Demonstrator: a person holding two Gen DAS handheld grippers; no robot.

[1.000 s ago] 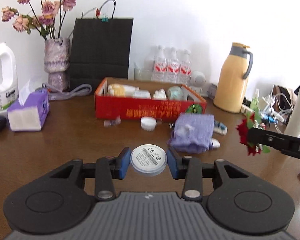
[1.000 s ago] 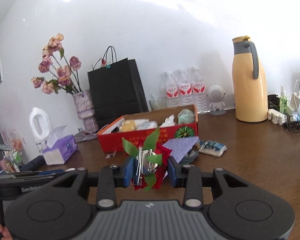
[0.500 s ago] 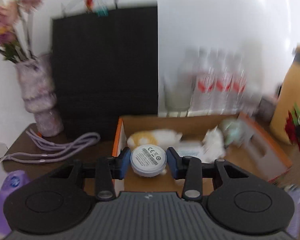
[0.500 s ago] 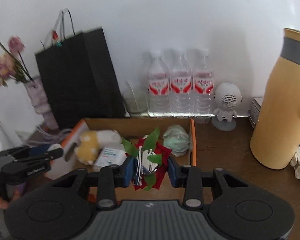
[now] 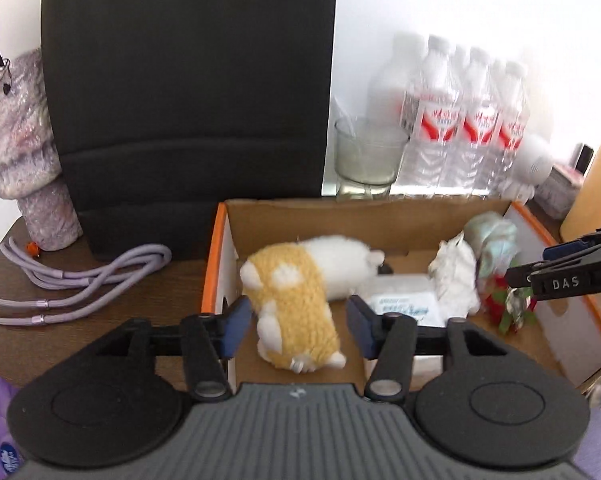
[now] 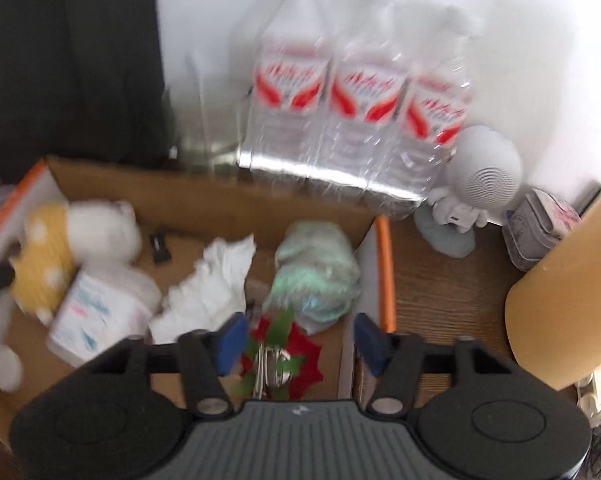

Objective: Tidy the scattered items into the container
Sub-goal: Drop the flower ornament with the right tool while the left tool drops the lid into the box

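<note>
text: "DAS" — on right claw [image 5: 556, 276] | bottle labels — blurred, unreadable

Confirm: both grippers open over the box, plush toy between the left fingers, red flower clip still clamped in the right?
Not quite. The red flower clip is not clamped: the right wrist view shows the right gripper open, its jaws just opened. The rest holds: left gripper open, plush toy between, over the box.
</note>
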